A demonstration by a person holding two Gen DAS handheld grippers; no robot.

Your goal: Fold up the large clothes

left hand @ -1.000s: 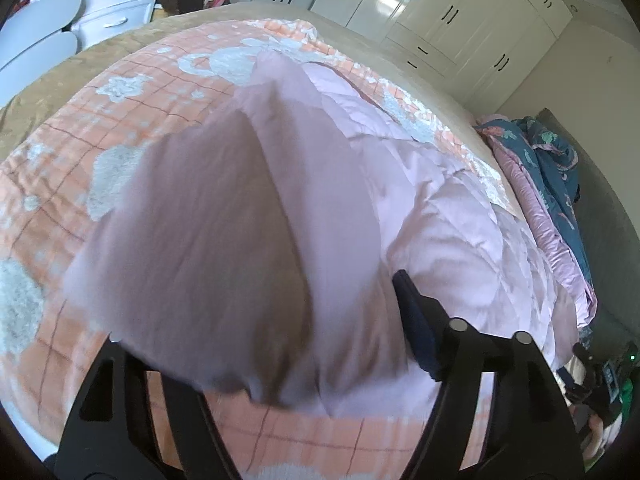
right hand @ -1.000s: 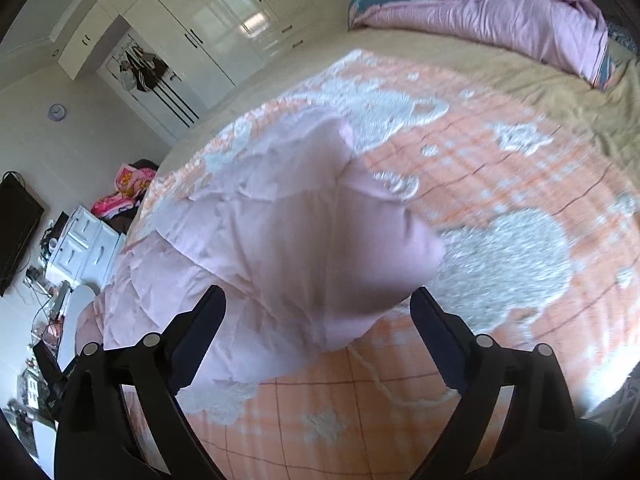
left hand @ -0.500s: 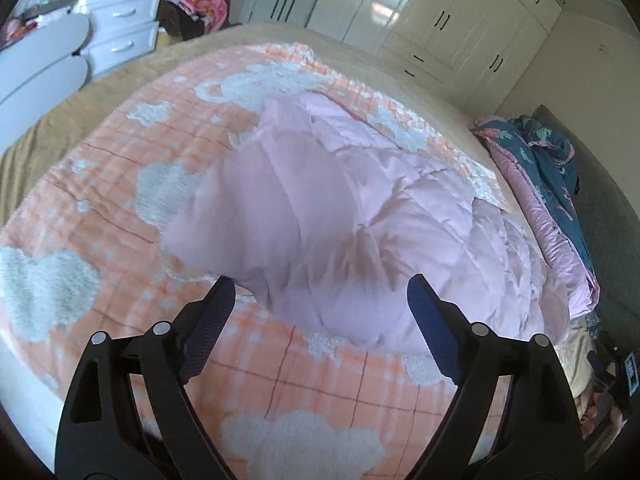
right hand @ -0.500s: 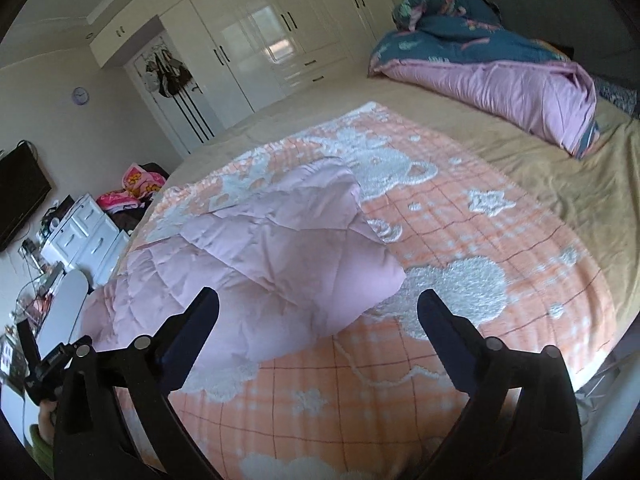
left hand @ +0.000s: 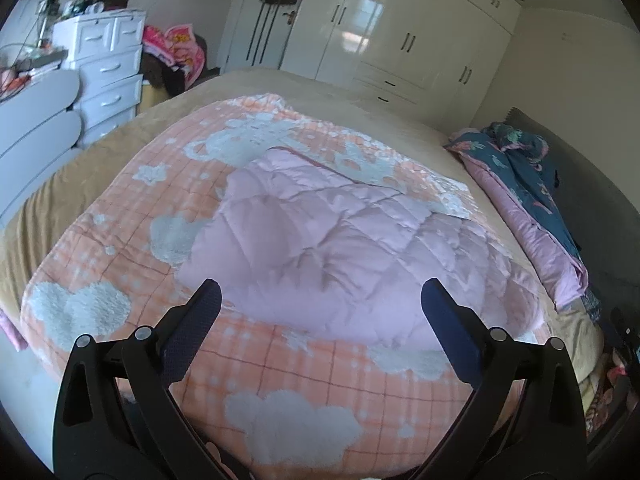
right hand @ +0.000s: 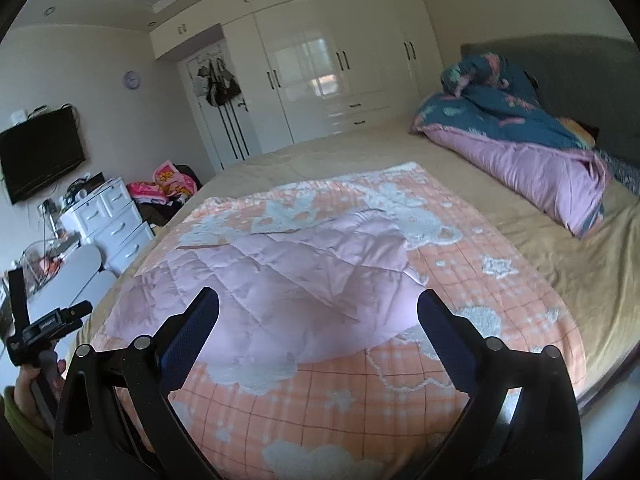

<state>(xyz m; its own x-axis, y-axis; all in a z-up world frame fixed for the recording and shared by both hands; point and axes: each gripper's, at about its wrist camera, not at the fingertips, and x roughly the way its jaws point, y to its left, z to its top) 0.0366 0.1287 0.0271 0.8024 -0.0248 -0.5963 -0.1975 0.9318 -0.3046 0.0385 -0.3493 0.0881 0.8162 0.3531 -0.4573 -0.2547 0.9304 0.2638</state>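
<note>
Pink jacket lies folded on the bed

The pink jacket [left hand: 332, 256] rests on the orange blanket [left hand: 288, 372] covering the bed [right hand: 560, 264]. Left tool [left hand: 320, 304] jaws have just been opening, nothing between them; right tool [right hand: 318, 312] released wide, both above the jacket

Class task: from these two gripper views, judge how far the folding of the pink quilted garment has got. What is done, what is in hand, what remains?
Done: the pink garment lies on the orange blanket with one layer folded over. In hand: nothing; the left hand-held gripper, whose jaws have just been opening, and the right hand-held gripper are both open and empty. Left: probably more folds, since the garment looks wide and puffy.
</note>
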